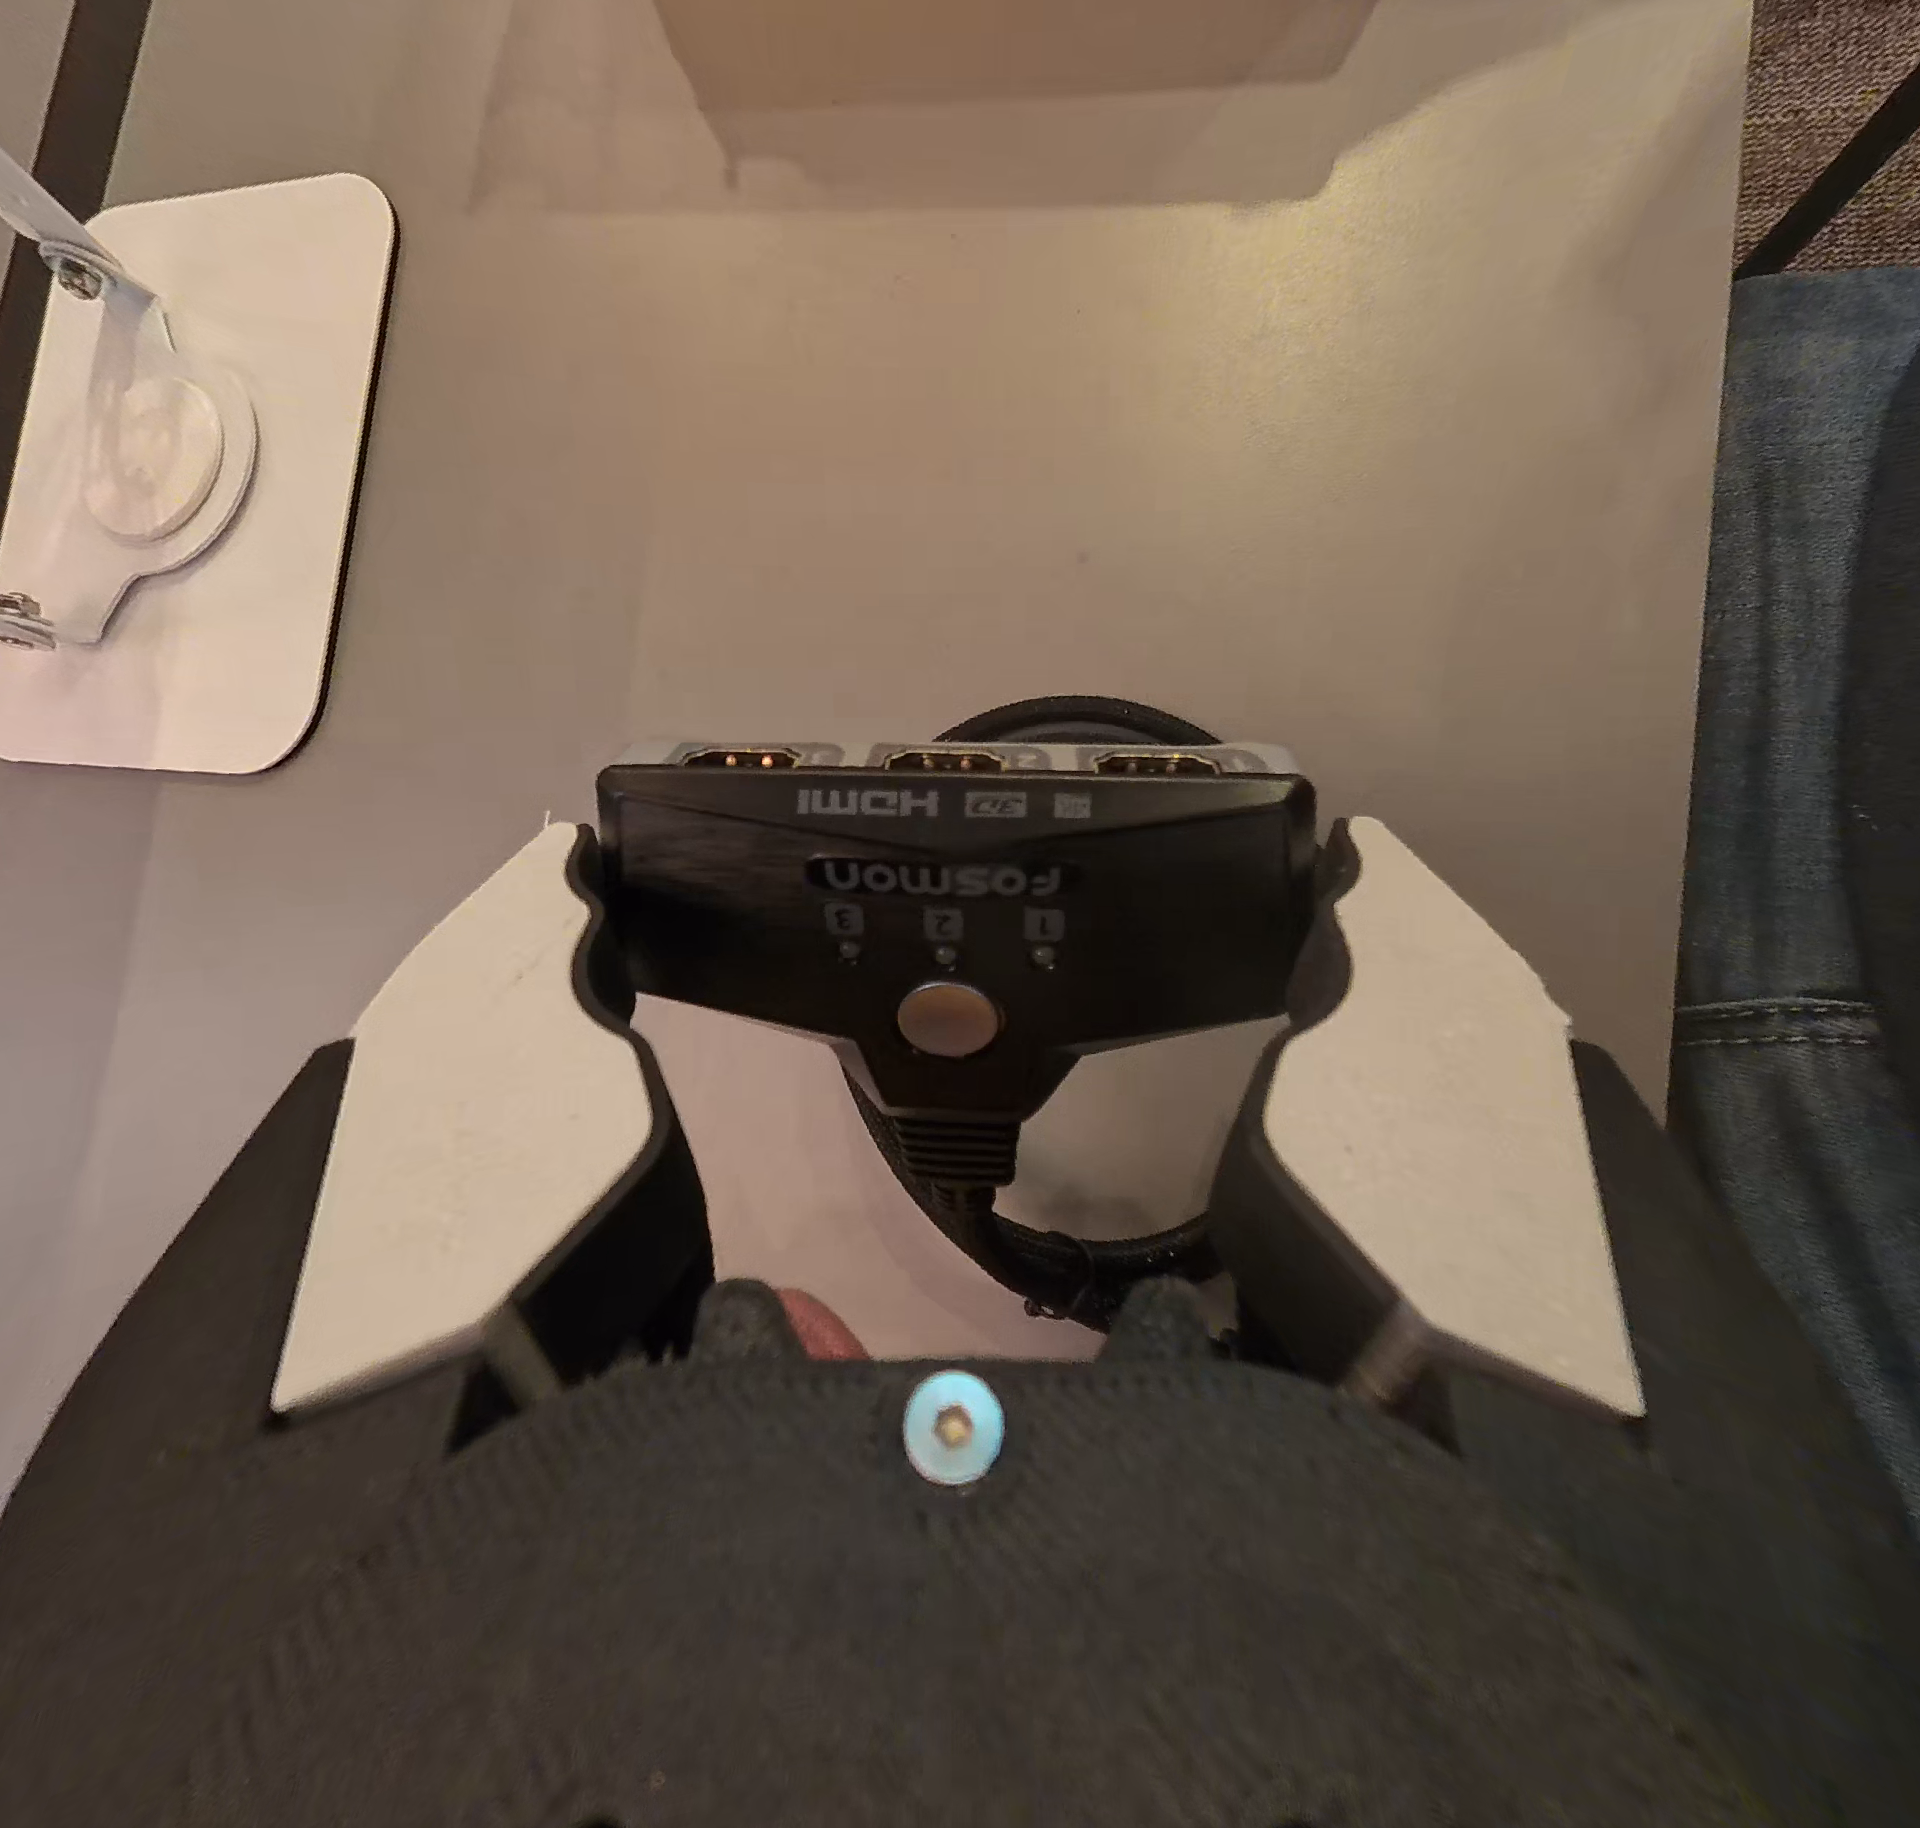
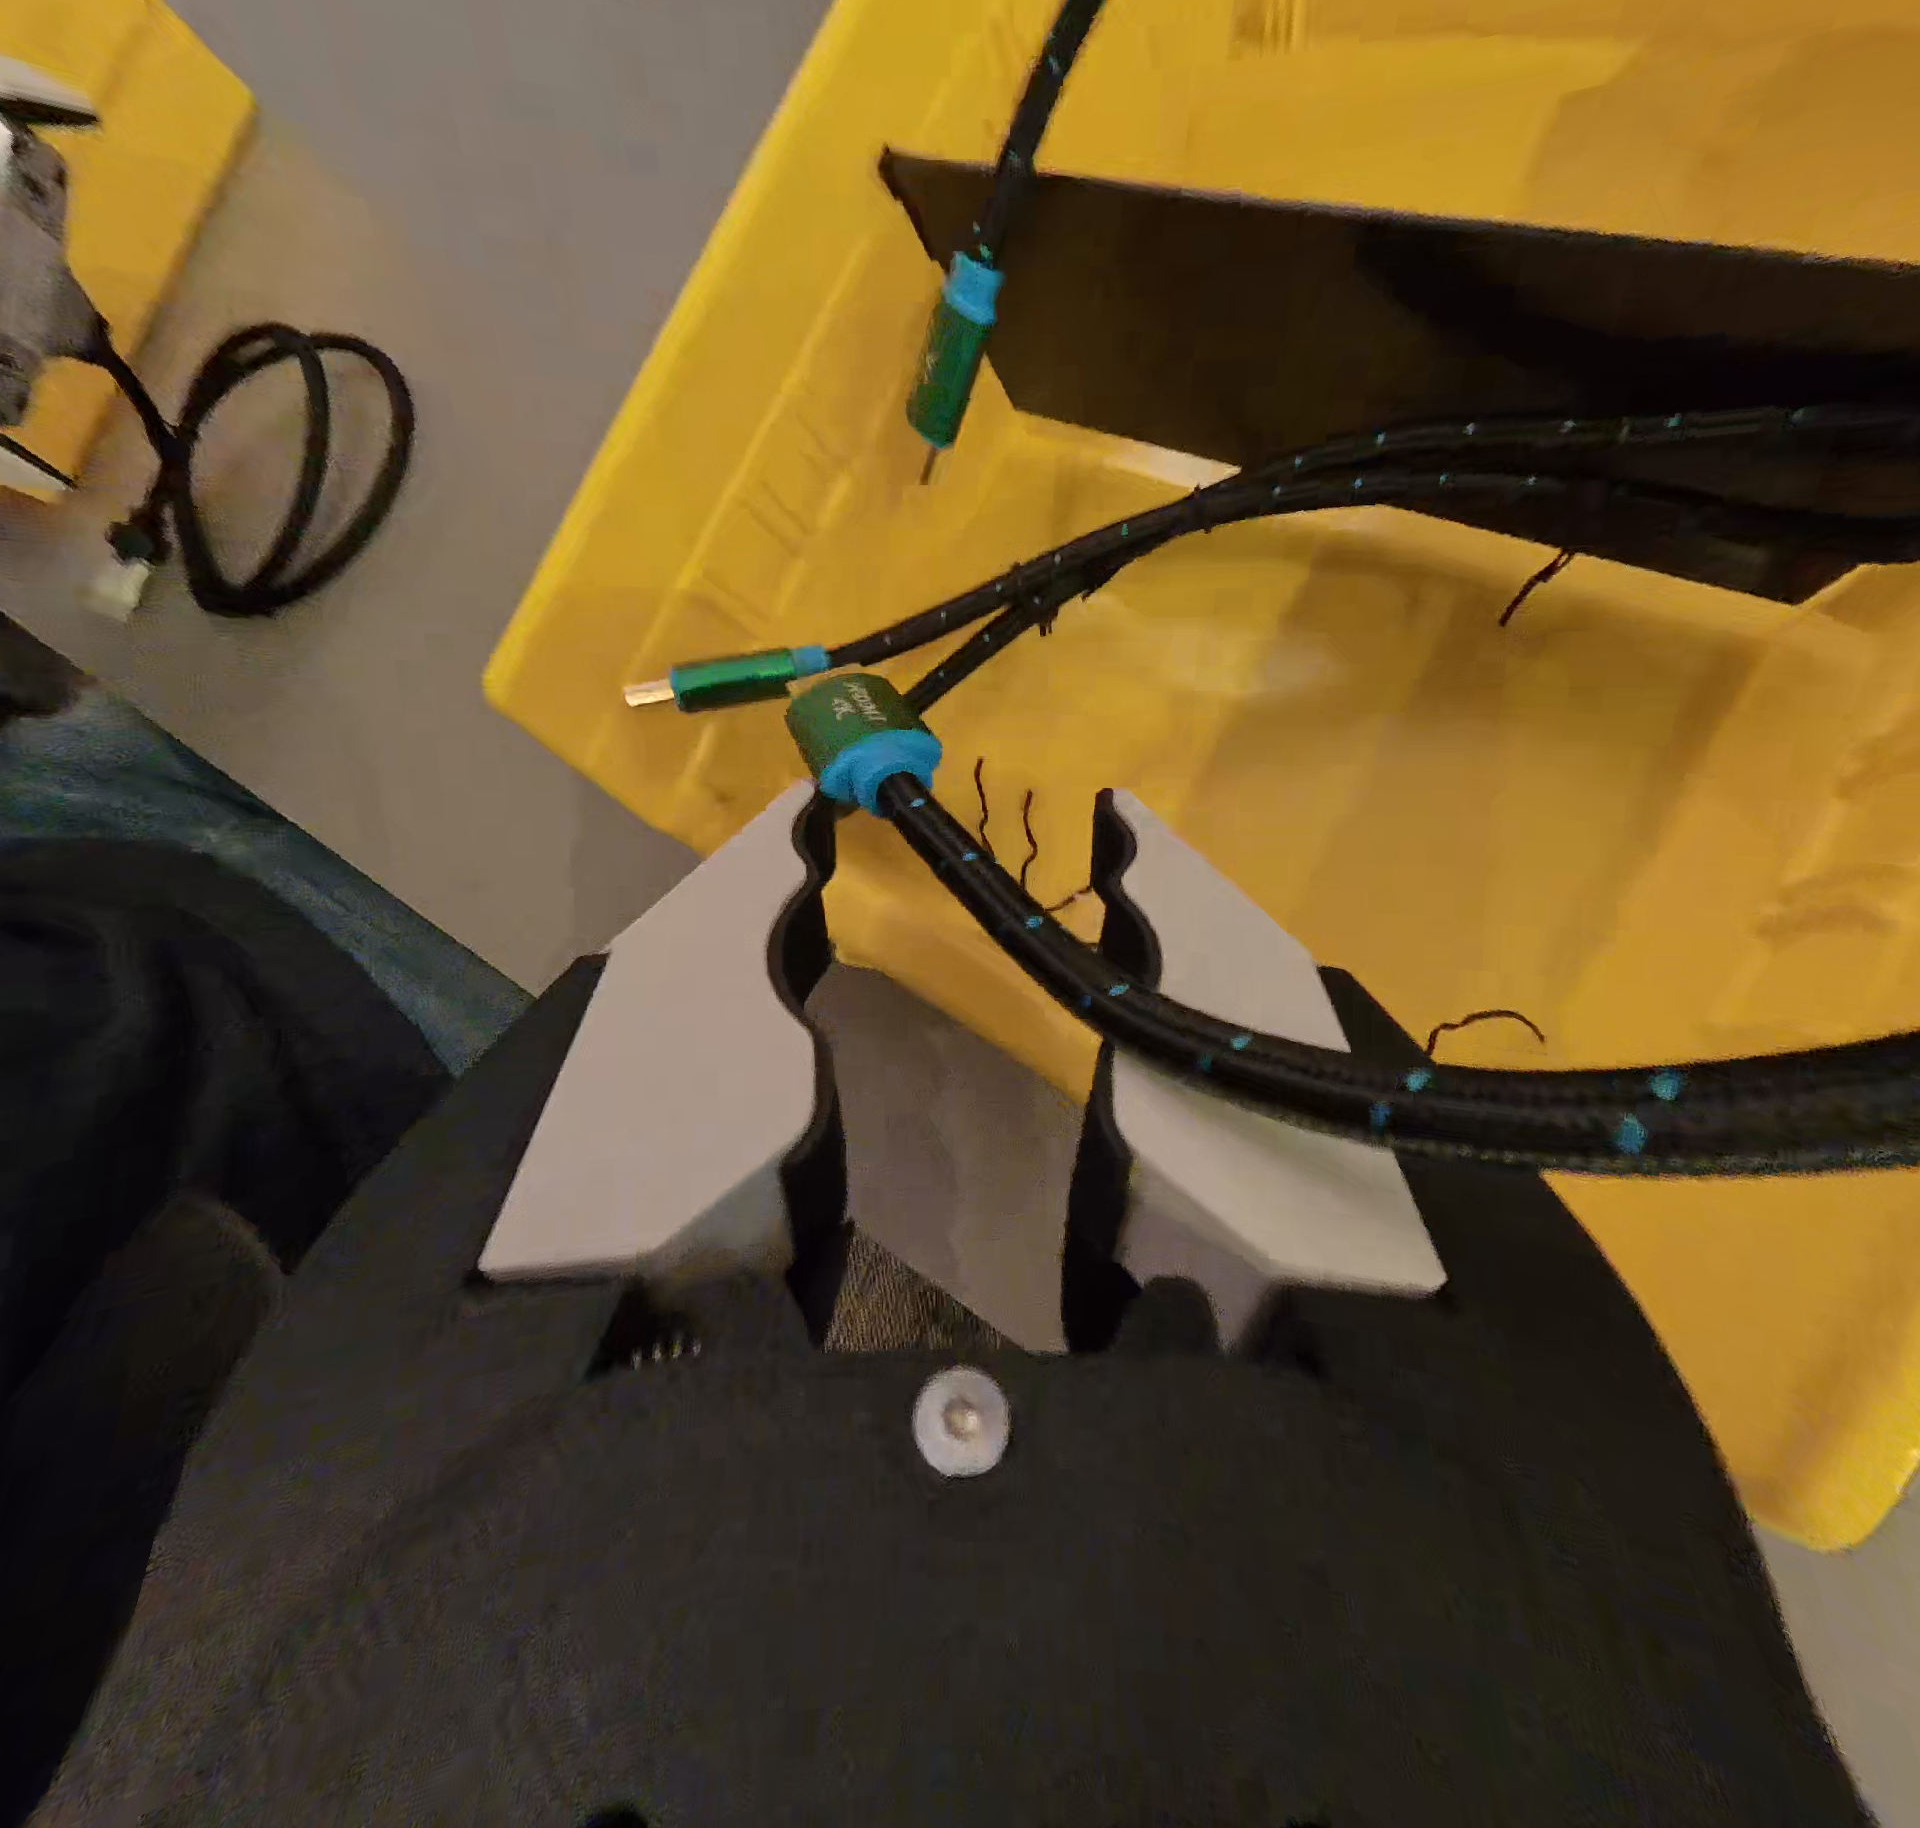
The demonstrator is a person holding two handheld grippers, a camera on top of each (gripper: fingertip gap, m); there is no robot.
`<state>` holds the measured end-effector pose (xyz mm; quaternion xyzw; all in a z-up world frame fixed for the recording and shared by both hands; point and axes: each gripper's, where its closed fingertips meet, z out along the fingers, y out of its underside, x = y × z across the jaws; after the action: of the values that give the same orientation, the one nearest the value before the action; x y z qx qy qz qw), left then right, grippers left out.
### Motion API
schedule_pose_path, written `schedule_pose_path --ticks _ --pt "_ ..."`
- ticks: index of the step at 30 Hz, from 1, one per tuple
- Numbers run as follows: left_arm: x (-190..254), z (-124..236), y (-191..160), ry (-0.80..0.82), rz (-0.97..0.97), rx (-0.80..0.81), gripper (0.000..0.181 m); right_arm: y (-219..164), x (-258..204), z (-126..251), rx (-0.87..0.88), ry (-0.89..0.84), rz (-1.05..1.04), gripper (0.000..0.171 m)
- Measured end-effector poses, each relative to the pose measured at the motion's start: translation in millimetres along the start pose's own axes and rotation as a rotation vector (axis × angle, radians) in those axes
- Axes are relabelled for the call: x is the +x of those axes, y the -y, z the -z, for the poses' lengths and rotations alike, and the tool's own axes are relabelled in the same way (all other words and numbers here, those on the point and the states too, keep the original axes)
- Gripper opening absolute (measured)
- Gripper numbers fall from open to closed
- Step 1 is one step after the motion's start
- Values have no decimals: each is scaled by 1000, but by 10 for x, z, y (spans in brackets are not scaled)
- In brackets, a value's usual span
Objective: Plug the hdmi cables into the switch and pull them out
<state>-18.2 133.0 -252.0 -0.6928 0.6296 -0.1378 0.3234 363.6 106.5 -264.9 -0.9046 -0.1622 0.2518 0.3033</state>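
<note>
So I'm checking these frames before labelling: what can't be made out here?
- Left wrist view: the switch hides where its own black cable leads.
- Right wrist view: the nearest HDMI cable runs off the right edge; its plug points away, tip hidden.
- Right wrist view: the far left gripper is blurred and edge-cut.

Parted tongs (image 2: pixel 961 822), braided cable (image 2: pixel 1039 931) between

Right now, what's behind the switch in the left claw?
A loop of black braided cable arcs up behind the switch, which the left claw grips. The switch body covers the rest of that loop. Beyond it lies bare grey table.
</note>
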Motion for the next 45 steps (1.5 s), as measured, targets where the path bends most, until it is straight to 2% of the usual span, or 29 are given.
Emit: schedule_pose_path --ticks 1,6,8,10,14,17,20,23,26,28,30,33,37,40,42,45 --pt "3 -5 -3 -2 0 -1 123 -70 32 -14 -58 -22 7 57" --pt "18 -26 -24 -12 2 -11 123 -239 12 50 -248 -16 64 55" --pt "24 -30 -31 -17 3 -13 123 -302 15 120 -331 -22 82 66" --pt "26 -30 -33 -18 4 -12 123 -289 2 201 -362 -23 102 59" --pt "25 -20 -43 -21 8 -11 123 -317 -97 341 -410 -4 135 56" --pt "11 -6 -28 -14 6 0 123 -196 -242 399 -346 12 175 56" --pt "-10 26 26 9 -16 16 123 158 -712 391 -175 107 319 58" --pt "-53 87 140 44 -33 53 123 455 -1491 205 -51 298 451 57" --pt "-124 133 221 118 -63 43 123 742 -2280 -171 72 481 493 61" --pt "-200 134 203 211 -129 -34 123 862 -2727 -485 103 554 476 60" --pt "-222 132 230 276 -187 -80 123 928 -2987 -844 86 549 498 63" --pt "-208 118 310 345 -256 -102 123 1027 -3178 -1309 42 572 475 69" --pt "-171 102 437 431 -349 -101 123 1097 -3413 -1582 11 691 405 63" --pt "-172 109 519 497 -398 -95 123 1137 -3373 -1694 24 681 419 29" --pt "-208 125 574 547 -423 -72 123 1173 -3364 -1659 40 705 409 26" --pt "-242 225 668 603 -431 -55 117 1256 -3272 -1583 72 641 469 20"
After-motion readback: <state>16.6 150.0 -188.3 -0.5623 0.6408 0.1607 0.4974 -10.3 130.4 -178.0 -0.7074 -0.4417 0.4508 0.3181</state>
